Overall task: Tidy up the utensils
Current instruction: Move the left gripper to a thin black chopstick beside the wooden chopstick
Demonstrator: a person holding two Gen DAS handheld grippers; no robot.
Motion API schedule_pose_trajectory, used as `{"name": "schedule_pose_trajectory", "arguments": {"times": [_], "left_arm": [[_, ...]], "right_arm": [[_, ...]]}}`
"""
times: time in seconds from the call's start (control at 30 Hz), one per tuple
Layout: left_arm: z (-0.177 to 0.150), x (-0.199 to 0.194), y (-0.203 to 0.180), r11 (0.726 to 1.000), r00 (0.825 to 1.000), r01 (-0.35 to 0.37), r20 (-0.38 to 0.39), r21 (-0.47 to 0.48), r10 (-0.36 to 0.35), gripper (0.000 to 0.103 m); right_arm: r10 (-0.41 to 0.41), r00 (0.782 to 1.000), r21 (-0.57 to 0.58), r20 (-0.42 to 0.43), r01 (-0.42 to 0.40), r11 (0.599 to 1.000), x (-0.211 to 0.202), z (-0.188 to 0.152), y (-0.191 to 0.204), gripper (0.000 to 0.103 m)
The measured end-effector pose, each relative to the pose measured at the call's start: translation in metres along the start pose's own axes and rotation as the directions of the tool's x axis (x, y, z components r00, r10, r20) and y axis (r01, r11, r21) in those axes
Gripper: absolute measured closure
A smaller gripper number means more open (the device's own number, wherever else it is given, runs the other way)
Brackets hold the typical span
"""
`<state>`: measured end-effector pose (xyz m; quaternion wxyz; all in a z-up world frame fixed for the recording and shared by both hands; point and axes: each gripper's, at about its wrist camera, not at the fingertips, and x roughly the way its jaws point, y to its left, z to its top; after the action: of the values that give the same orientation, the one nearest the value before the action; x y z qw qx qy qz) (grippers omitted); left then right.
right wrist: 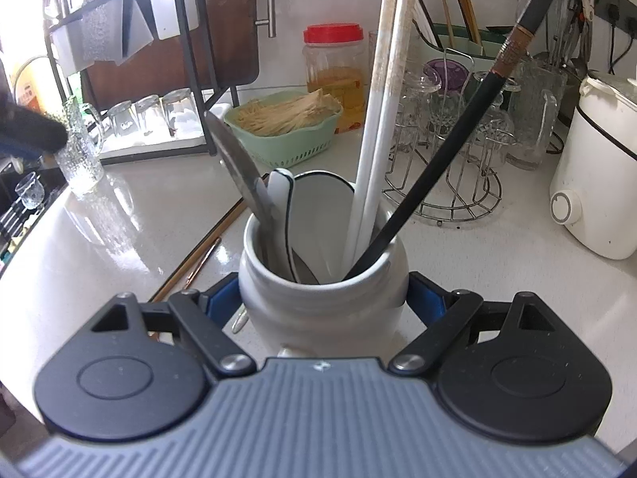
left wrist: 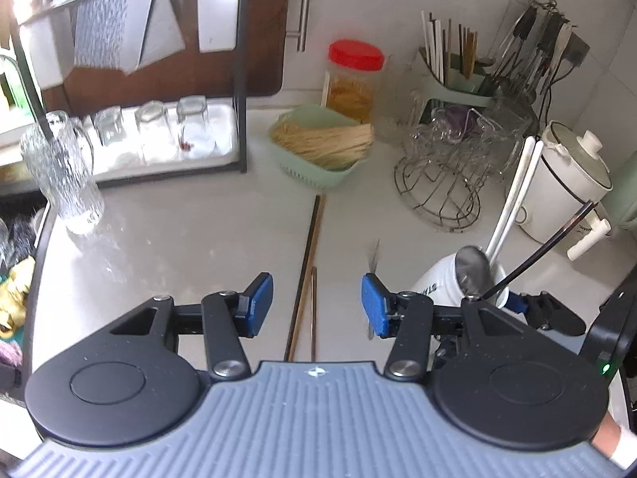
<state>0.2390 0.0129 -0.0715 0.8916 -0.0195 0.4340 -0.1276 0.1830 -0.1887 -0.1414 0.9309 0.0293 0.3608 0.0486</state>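
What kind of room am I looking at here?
Most likely a home kitchen worktop. A dish rack holds upturned glasses, a green holder stands full of chopsticks, and a white electric cooker sits by the tiled wall.

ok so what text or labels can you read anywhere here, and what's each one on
"STA": dark letters on the white ceramic utensil jar, the rest hidden, so the reading is uncertain.
Mark low on the ribbed clear glass bottle: too blurred to read.
White script on an upturned drinking glass: too small to read.
Label on the white electric cooker: too blurred to read.
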Motion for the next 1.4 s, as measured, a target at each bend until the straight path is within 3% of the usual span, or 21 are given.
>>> {"name": "schedule_pose_trajectory", "arguments": {"times": [0.6,0.83,1.07,1.3,1.37,1.4], "left_arm": [[-0.020,0.081,0.028,0.994,0.989,0.087,-0.111,-0.062,-0.094,0.048],[-0.025,0.122,0.031,0.990,0.980,0.126,-0.149,-0.063,-0.134,0.048],[-0.023,0.152,0.034,0.989,0.980,0.144,-0.139,-0.017,-0.145,0.050],[-0.012,0.171,0.036,0.990,0.986,0.138,-0.096,0.010,-0.137,0.069],[-0.008,0.174,0.039,0.991,0.989,0.132,-0.072,0.007,-0.131,0.086],[-0.006,0.176,0.041,0.991,0.989,0.135,-0.065,0.006,-0.134,0.088]], "right_arm": [[-0.020,1.000,-0.002,0.005,0.020,1.000,0.001,0.001,0.004,0.013],[-0.033,0.999,0.008,0.001,0.033,0.999,0.001,0.002,0.006,0.013],[-0.051,0.999,0.016,-0.001,0.051,0.999,0.002,0.002,0.009,0.013],[-0.051,0.999,0.013,-0.008,0.052,0.999,0.003,0.004,0.009,0.013],[-0.052,0.999,0.013,-0.007,0.052,0.999,0.003,0.003,0.009,0.013],[-0.052,0.999,0.012,-0.005,0.052,0.999,0.003,0.003,0.009,0.013]]}}
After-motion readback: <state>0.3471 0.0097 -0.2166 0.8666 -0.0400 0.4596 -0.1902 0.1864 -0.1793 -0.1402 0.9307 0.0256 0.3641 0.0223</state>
